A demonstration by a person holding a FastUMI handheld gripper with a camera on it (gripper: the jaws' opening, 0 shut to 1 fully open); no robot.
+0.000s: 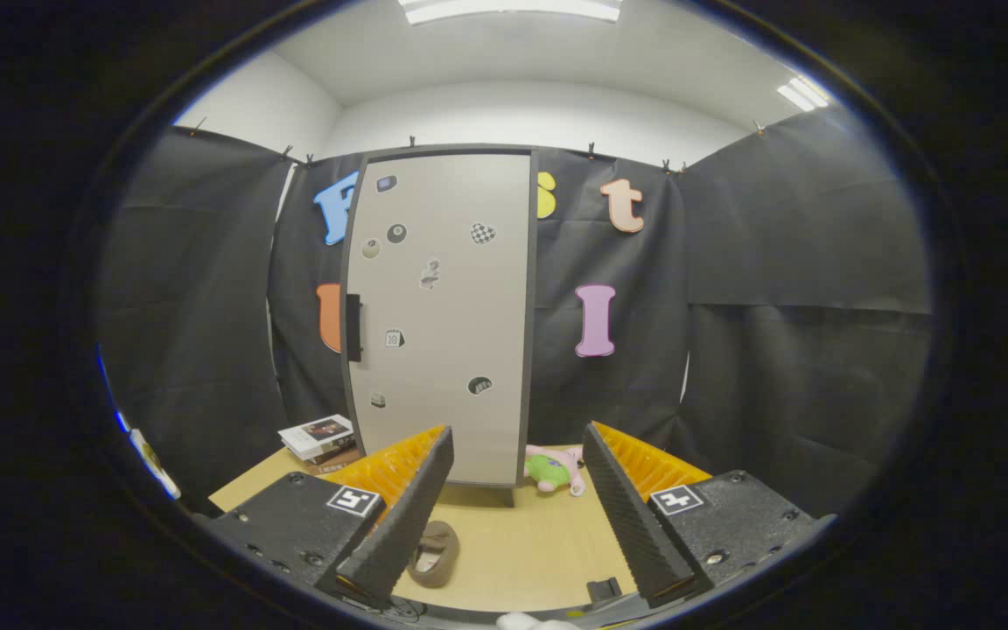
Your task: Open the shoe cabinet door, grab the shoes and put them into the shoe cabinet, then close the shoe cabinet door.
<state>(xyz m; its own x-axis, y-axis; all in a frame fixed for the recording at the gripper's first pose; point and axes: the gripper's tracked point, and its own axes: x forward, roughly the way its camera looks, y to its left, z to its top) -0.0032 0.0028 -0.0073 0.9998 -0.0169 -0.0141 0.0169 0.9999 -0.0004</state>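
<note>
While shut, shoe cabinet door [443,324]; hand-held gripper [517,455] wide apart, empty.

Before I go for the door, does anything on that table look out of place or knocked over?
Nothing looks damaged or spilled. The cabinet stands upright with its door shut, and the shoe lies on the table by the left finger. The open gripper holds nothing. The only stray is a plush toy lying beside the cabinet's base.

We are seeing a pink and green plush toy [554,469] lying toward the table's [530,547] far edge, and stacked books [320,437] sitting at its far left corner.
</note>
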